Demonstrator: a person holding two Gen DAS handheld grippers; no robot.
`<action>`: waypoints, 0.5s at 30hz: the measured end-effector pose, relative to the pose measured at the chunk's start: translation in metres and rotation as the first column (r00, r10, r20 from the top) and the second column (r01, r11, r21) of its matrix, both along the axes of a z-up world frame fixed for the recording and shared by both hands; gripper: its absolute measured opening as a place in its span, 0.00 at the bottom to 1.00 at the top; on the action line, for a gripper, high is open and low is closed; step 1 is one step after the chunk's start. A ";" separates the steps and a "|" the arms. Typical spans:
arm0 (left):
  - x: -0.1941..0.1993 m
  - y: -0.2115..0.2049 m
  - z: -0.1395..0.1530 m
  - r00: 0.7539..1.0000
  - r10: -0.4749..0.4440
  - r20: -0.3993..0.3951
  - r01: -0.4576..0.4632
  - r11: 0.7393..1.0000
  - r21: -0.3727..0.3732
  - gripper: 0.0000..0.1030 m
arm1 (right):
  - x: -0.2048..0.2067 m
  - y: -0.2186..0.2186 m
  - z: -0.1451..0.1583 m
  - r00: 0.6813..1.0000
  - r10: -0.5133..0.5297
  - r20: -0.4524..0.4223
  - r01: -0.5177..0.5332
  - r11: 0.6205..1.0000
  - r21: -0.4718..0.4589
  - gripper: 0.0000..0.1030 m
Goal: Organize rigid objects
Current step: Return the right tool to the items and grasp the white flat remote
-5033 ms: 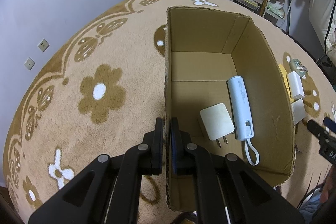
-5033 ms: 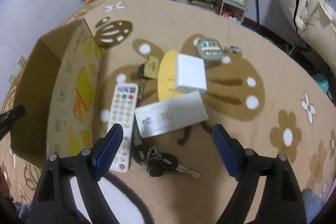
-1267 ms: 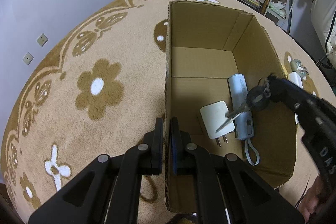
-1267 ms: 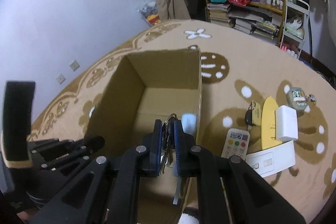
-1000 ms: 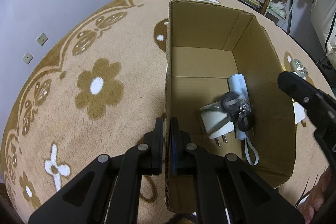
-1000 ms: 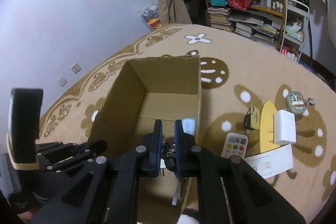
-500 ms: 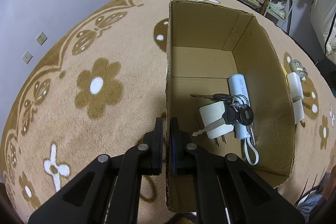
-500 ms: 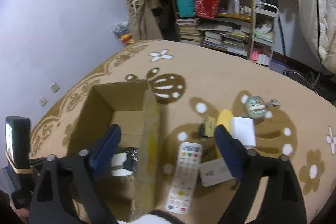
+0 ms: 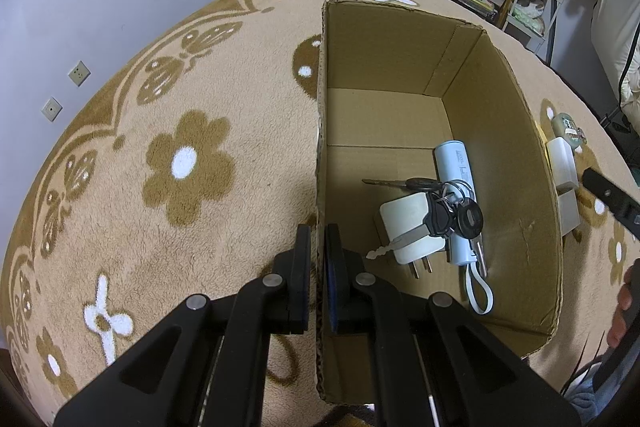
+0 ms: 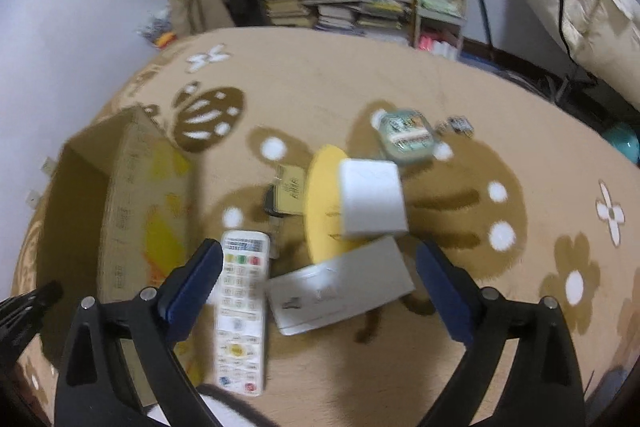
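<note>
Right gripper (image 10: 319, 269) wide open, just above remote control (image 10: 240, 311) lying lengthwise beside cardboard box (image 10: 136, 211); left gripper (image 9: 317, 263) clamped on box wall.

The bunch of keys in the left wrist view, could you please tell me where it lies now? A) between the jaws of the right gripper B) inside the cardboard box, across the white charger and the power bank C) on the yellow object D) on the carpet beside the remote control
B: the bunch of keys rests in the cardboard box, draped over the white charger and the power bank.
</note>
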State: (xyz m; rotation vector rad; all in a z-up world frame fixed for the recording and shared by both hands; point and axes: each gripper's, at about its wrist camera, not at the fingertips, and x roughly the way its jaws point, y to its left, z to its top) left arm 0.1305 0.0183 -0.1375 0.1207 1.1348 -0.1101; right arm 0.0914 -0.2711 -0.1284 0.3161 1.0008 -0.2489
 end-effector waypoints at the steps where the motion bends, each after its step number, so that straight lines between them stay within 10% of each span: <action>1: 0.000 0.000 0.000 1.000 0.000 0.000 0.000 1.000 0.000 0.07 | 0.000 -0.003 -0.003 1.000 -0.013 -0.008 0.013 1.000 0.003 0.99; 15: 0.000 0.002 -0.001 1.000 0.002 -0.007 -0.002 1.000 -0.014 0.07 | 0.011 -0.013 -0.039 0.983 -0.165 -0.079 0.163 0.986 -0.034 0.99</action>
